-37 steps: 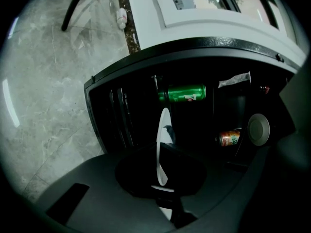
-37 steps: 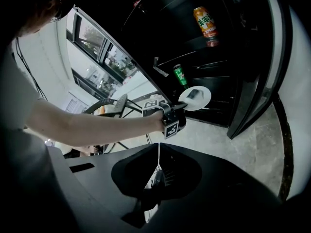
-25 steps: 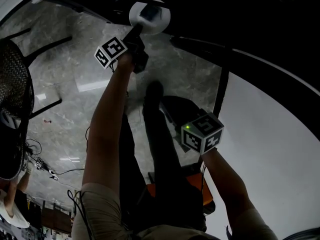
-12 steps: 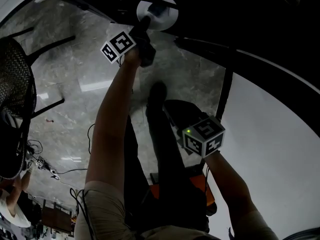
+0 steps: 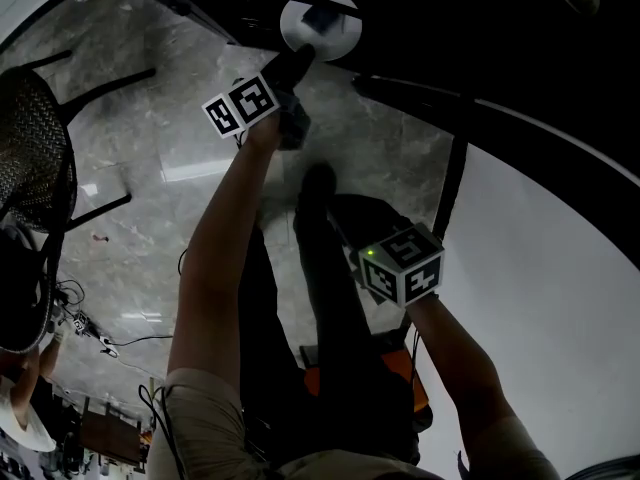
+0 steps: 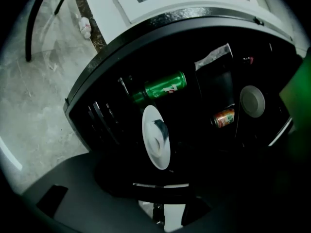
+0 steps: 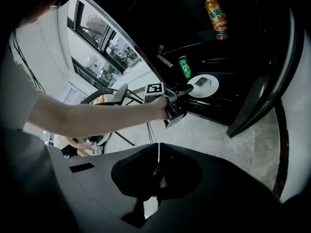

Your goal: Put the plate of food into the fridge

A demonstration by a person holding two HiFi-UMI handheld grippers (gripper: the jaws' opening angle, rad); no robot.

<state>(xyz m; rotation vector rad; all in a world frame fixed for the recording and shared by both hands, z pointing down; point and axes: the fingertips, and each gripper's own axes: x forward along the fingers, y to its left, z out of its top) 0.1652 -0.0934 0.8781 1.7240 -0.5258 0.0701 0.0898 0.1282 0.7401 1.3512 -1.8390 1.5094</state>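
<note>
My left gripper, jaws just opened, released; plate of food sits just ahead on fridge shelf near green can. My right gripper clenched, empty.

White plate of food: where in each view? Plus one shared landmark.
Head view: white round plate, top centre.
Left gripper view: plate at centre, seen obliquely.
Right gripper view: plate right of centre, upper half.
Landmark: green drink can near the plate in both gripper views; unclear in head view.
</note>
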